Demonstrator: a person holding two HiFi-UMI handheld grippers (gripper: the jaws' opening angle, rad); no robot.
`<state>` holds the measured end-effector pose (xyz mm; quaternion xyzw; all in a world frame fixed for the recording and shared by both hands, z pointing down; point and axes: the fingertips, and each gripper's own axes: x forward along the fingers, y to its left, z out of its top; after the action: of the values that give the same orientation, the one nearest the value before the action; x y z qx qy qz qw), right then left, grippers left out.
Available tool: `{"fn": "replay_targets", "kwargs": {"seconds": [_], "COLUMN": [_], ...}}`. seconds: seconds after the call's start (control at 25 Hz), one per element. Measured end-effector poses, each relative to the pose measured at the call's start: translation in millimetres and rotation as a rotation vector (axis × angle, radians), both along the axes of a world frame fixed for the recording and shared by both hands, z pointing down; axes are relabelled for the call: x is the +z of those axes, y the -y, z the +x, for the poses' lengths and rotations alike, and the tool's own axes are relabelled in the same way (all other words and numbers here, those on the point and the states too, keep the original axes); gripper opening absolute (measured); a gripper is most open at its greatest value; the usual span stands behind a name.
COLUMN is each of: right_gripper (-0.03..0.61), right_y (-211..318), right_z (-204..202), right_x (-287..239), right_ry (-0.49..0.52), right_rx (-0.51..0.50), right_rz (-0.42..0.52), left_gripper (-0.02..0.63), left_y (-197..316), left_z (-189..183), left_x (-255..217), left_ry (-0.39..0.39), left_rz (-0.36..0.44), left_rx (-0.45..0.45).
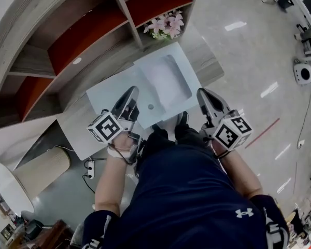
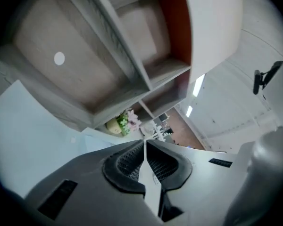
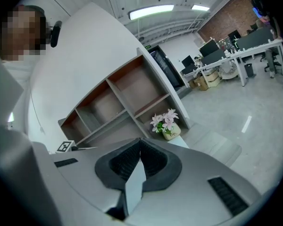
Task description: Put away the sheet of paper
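Left gripper [image 1: 131,91], right gripper [image 1: 201,93]: jaws were together, empty. I judged shut tips would skid the flat sheet of paper [image 1: 104,95].

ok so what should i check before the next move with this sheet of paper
1. Left gripper grip on the sheet of paper: ok, jaws shut with its pale edge between them.
2. Right gripper grip: ok, jaws shut on the sheet too.
3. Sheet flat: cannot tell, a boxy shade shows across its middle.
4. Flower pot clearance: not ok, it stands right at the sheet's far edge.
5. Shelf compartments free: ok, nothing shows in those in view but a small white dot.
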<state>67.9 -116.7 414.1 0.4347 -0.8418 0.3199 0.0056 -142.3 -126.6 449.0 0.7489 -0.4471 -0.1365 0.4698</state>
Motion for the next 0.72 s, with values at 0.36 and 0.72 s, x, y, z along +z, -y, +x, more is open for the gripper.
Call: {"fn": "replay_targets", "kwargs": {"seconds": [0.36,0.72], "right_gripper": [0.014,0.014], "right_y": [15,8], "right_z": [-32,-50], "right_x": [-67,-118], "right_ry": [0.015,-0.068], "right_rx": [-0.078,-0.123], "right_rz": [0.211,0.426], "left_gripper": [0.015,0.015], "left_y": [-32,-49], "left_z": [-1,25], "left_x": [-132,-159], "left_ry": [0.094,0.295], "left_rz": [0.321,0.433], "left_rx": [-0.019,0.017]}}
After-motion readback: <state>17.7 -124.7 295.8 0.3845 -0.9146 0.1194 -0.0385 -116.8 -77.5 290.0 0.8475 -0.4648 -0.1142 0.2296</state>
